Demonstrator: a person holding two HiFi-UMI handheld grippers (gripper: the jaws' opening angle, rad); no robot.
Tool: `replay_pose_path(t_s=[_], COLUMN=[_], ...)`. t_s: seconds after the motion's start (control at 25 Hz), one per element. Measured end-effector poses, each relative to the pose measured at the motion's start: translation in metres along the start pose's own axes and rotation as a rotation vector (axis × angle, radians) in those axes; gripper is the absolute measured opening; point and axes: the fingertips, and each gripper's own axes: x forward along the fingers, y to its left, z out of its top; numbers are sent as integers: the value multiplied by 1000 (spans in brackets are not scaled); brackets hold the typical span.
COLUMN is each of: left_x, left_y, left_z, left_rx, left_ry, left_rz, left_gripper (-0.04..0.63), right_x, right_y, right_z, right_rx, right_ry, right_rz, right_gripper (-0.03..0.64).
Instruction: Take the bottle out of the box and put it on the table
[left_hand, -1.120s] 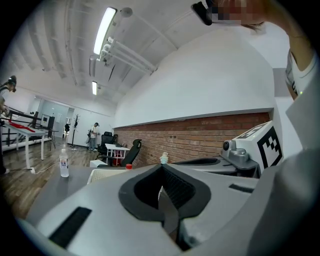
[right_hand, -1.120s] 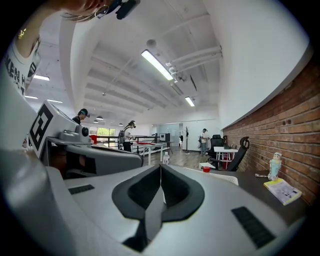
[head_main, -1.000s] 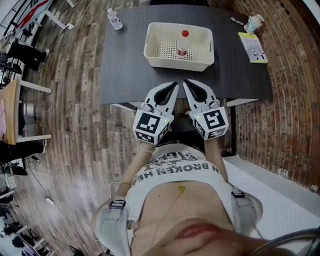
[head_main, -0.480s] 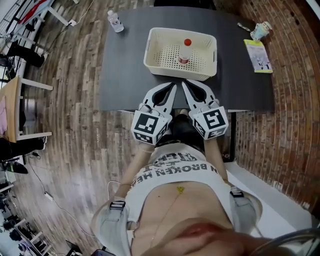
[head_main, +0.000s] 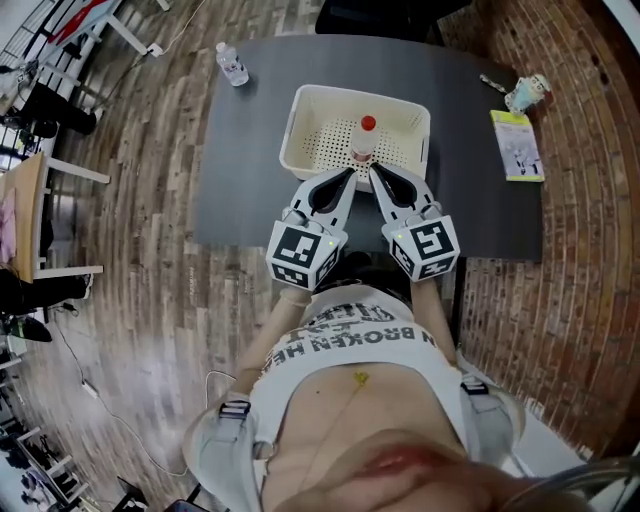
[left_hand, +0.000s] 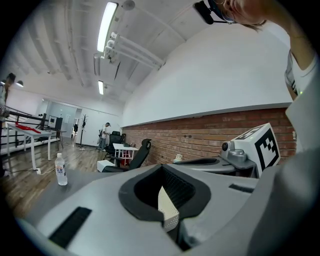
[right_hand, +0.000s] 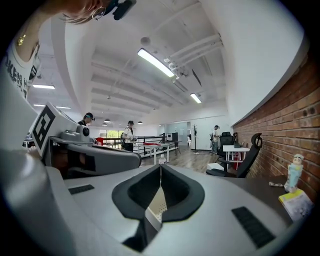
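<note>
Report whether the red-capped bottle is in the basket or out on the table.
In. The bottle stands upright on the perforated floor of the white basket, walls all around it.

Head view steeply overhead, gripper views low, level, sharing basket (head_main: 296, 160)

**Room setting — an open workshop hall**

Wood-plank floor (head_main: 150, 260). A brick wall (left_hand: 200, 134) runs low along one side, with white plaster (left_hand: 220, 75) above it. Strip lights (left_hand: 107, 20) line the white ceiling (left_hand: 60, 55). A black office chair (left_hand: 141, 152) stands beside a white desk (left_hand: 124, 147) — both near the brick.
</note>
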Motion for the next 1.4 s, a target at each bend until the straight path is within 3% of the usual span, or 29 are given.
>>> replay_pose_path(t_s=[0.56, 1.04, 1.4], left_x=[57, 83, 93], left_y=[8, 7, 12], left_z=[6, -14, -16], left_rx=[-25, -43, -32], left_ry=[-6, 49, 84], left_rz=[53, 113, 62], left_gripper=[-2, -2, -2], right_x=[16, 23, 25], right_y=[-50, -75, -93], right_z=[2, -14, -16], right_rx=[-17, -21, -1], right_ry=[8, 30, 30], right_rz=[49, 105, 24], right_gripper=[9, 9, 9])
